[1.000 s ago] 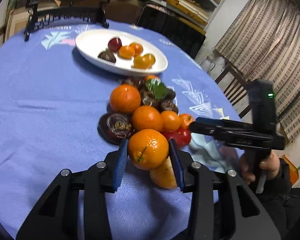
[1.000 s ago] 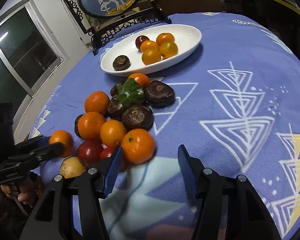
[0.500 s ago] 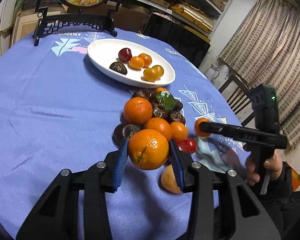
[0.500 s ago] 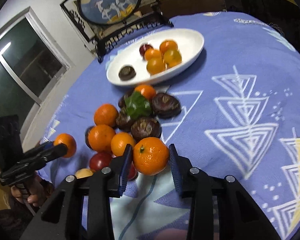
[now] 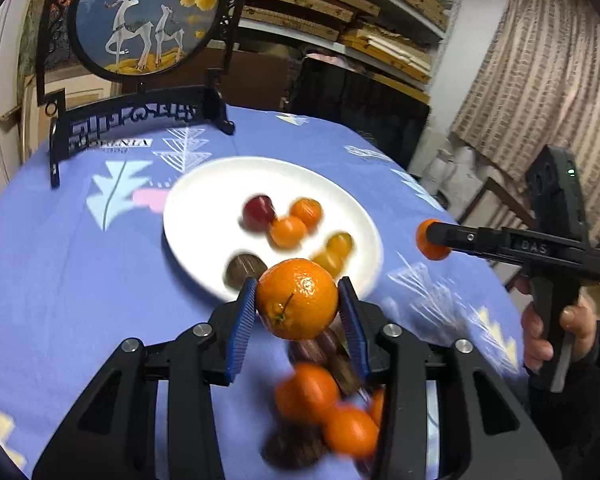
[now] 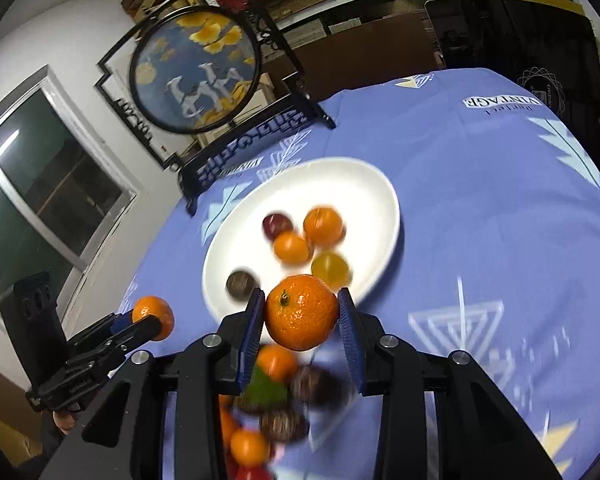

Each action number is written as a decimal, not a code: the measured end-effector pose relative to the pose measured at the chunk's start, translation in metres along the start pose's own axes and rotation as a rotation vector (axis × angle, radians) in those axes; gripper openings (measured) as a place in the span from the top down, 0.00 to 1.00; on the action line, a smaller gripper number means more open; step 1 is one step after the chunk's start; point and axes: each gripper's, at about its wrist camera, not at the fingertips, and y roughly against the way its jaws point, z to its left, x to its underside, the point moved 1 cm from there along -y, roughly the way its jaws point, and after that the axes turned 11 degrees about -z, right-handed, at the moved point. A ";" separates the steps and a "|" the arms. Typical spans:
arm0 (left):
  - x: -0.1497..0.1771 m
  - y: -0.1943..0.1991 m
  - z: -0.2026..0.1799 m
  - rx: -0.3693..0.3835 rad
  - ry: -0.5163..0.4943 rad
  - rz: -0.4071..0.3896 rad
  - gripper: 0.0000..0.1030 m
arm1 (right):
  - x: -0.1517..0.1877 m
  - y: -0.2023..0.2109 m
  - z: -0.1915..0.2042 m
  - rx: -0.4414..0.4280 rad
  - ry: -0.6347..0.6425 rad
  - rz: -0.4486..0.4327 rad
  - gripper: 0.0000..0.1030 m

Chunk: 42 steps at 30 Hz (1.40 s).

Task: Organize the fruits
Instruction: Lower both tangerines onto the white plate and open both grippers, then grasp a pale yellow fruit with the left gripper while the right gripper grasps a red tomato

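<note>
- Blue ribbed pads (image 5: 242,322) of the left gripper (image 5: 298,316) are clamped on an orange (image 5: 297,298), held clear of the cloth just in front of the white plate (image 5: 204,200).
- Right gripper (image 6: 302,322) likewise pinches a second orange (image 6: 301,312) between its blue pads (image 6: 348,332), at the plate's near edge; its jaws have just been closing onto that fruit.
- On the right gripper's black side, seen from the left wrist, raised letters read roughly "DAS"; a hand (image 5: 556,336) grips its handle.
- Plate holds a red fruit (image 5: 259,212), small oranges, a yellowish one and a dark brown one, all blurred.
- Pile of loose fruit (image 5: 320,412) lies on the near side of the plate, under both grippers.
- Blue tablecloth (image 6: 500,240) bears a printed "VINTAGE" label beyond the plate.
- Round deer picture in a black stand (image 5: 140,16) rises behind the plate.
</note>
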 end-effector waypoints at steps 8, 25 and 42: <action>-0.031 -0.077 0.034 -0.110 0.024 0.033 0.37 | -0.034 -0.067 -0.026 0.041 -0.046 -0.012 0.42; 0.090 0.086 -0.049 0.111 -0.225 0.072 0.36 | 0.073 0.039 -0.016 0.056 0.017 0.006 0.43; 0.142 0.109 -0.071 0.068 -0.255 0.050 0.63 | 0.159 0.063 0.052 -0.015 0.317 0.115 0.43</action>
